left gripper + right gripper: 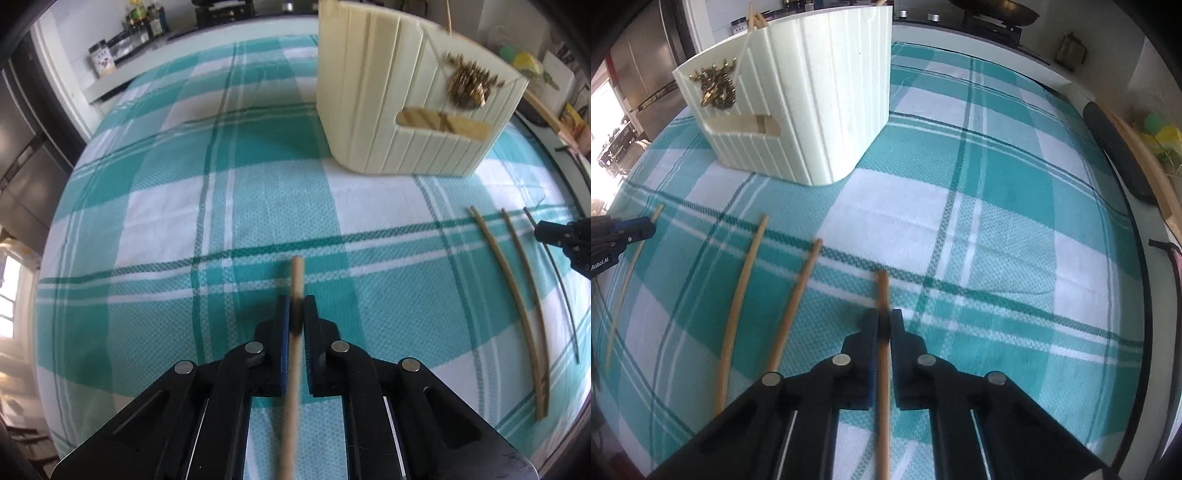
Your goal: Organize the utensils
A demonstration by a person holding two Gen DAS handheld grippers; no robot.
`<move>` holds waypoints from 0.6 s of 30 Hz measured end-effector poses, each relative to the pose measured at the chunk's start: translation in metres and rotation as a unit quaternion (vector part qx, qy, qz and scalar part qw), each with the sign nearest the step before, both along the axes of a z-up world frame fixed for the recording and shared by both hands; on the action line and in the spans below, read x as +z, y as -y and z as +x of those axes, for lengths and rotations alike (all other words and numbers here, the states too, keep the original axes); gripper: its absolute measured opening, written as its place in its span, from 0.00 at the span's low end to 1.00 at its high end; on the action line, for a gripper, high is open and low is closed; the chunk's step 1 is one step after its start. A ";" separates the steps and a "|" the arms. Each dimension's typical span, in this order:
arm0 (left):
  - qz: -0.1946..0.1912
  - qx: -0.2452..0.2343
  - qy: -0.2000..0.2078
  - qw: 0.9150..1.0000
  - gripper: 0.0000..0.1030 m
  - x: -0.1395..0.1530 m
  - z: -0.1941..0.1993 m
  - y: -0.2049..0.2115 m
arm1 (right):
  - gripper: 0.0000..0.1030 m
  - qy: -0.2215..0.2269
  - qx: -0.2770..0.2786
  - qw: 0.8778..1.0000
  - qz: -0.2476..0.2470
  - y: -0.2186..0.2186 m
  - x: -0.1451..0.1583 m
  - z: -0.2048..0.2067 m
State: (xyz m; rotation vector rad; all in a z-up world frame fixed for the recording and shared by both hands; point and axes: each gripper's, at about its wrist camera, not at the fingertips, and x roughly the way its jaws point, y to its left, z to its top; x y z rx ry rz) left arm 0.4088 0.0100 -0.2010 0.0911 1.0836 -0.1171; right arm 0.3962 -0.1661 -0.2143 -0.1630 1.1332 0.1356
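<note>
Two claws, left claw [294, 317] and right claw [884, 328], each pinch a chopstick [295, 284], so we lift them level toward the holder [388, 110].

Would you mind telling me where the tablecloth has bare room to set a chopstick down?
Bare cloth lies left of the left gripper, in front of the cream holder, and right of the right gripper, toward the table's far-right edge. The strip between the grippers is crowded: two loose chopsticks lie there, and each gripper clamps one more.
</note>
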 end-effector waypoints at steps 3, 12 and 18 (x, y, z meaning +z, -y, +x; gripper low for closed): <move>-0.030 -0.006 0.053 0.998 0.05 0.033 -0.025 -0.003 | 0.06 0.060 -0.003 0.997 0.047 0.004 0.033 -0.022; -0.088 -0.052 0.190 0.976 0.05 0.136 -0.109 -0.011 | 0.06 0.196 0.039 0.976 0.085 -0.002 0.139 -0.114; -0.123 -0.056 0.222 0.966 0.05 0.169 -0.135 -0.013 | 0.06 0.253 0.050 0.962 0.092 -0.010 0.178 -0.148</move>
